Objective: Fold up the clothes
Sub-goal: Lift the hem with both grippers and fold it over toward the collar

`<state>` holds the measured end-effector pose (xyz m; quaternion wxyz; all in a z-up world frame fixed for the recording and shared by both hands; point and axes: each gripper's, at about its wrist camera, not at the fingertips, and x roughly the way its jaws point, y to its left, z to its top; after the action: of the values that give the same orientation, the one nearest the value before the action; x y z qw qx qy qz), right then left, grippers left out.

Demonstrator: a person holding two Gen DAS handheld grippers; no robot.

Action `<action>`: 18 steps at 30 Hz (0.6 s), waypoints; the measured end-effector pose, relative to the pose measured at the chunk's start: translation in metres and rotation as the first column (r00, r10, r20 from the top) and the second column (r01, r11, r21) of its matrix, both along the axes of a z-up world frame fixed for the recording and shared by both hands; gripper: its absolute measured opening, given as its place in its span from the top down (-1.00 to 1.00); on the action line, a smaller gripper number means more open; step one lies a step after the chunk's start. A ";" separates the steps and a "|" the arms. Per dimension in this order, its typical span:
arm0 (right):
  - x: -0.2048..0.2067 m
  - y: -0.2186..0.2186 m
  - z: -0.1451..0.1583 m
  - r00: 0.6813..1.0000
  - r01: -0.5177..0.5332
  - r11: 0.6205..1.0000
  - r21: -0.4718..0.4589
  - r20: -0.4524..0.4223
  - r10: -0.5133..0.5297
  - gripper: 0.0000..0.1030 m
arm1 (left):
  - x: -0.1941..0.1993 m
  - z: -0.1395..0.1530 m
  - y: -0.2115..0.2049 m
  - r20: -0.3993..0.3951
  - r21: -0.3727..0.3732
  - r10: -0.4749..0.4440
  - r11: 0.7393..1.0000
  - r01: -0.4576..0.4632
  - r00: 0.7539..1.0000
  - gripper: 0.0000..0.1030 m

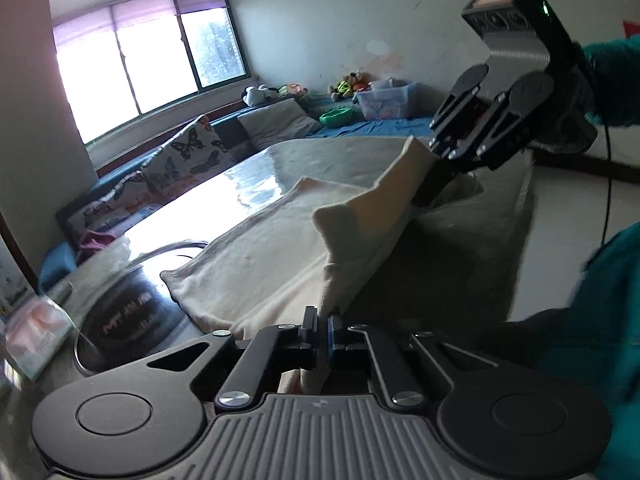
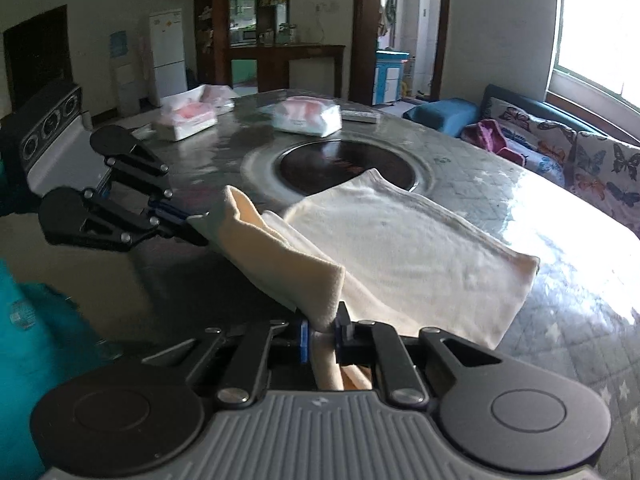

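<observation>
A cream garment [image 1: 260,248] lies partly folded on the round table [image 1: 248,176]. My left gripper [image 1: 323,332] is shut on one near corner of the garment. My right gripper [image 1: 430,192] shows at the upper right of the left wrist view, shut on the other corner. In the right wrist view my right gripper [image 2: 322,334] pinches the cream garment [image 2: 404,236], and my left gripper [image 2: 196,224] holds the far end of the lifted edge. The edge between the two grippers hangs raised above the table; the rest lies flat.
A round dark hotplate [image 2: 344,164] is set in the table [image 2: 560,280] centre, just past the garment. Two tissue packs [image 2: 306,116] and a remote lie at the far side. A butterfly-print sofa [image 2: 580,156] stands by the window. My teal sleeve [image 1: 600,320] is close by.
</observation>
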<state>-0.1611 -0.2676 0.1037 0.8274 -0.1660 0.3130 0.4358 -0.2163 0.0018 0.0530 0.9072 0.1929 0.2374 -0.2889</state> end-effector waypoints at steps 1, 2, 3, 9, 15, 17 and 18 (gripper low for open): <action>-0.008 -0.001 0.003 1.000 -0.007 1.000 0.005 -0.018 0.007 0.80 | -0.008 0.003 0.001 -0.009 -0.009 -0.004 1.000 0.004 1.000 0.91; -0.014 -0.002 0.006 0.999 -0.015 1.000 0.007 -0.034 0.015 0.80 | -0.014 0.005 0.002 -0.019 -0.013 -0.007 1.000 0.007 1.000 0.91; -0.020 -0.003 0.007 0.999 -0.022 1.000 0.005 -0.045 0.023 0.80 | -0.019 0.006 0.002 -0.026 -0.015 -0.008 1.000 0.008 1.000 0.91; -0.016 -0.004 0.021 0.998 -0.020 1.000 0.018 -0.067 0.021 0.81 | -0.005 0.017 0.006 -0.006 -0.045 0.033 0.998 -0.033 0.999 0.91; 0.030 -0.004 0.044 0.998 0.010 0.999 0.045 -0.054 -0.007 0.82 | 0.045 0.035 0.011 0.062 -0.061 0.064 0.996 -0.060 0.996 0.91; 0.052 -0.002 0.048 0.998 0.023 0.999 0.047 -0.057 -0.021 0.82 | 0.072 0.036 0.011 0.063 -0.062 0.077 0.995 -0.073 0.995 0.91; 0.063 -0.001 0.050 0.998 0.030 0.998 0.050 -0.061 -0.027 0.82 | 0.086 0.035 0.011 0.062 -0.061 0.084 0.995 -0.080 0.995 0.91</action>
<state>-0.0977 -0.2691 0.1534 0.8276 -0.1273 0.3291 0.4365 -0.1298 0.0128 0.0880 0.9307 0.1658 0.2071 -0.2519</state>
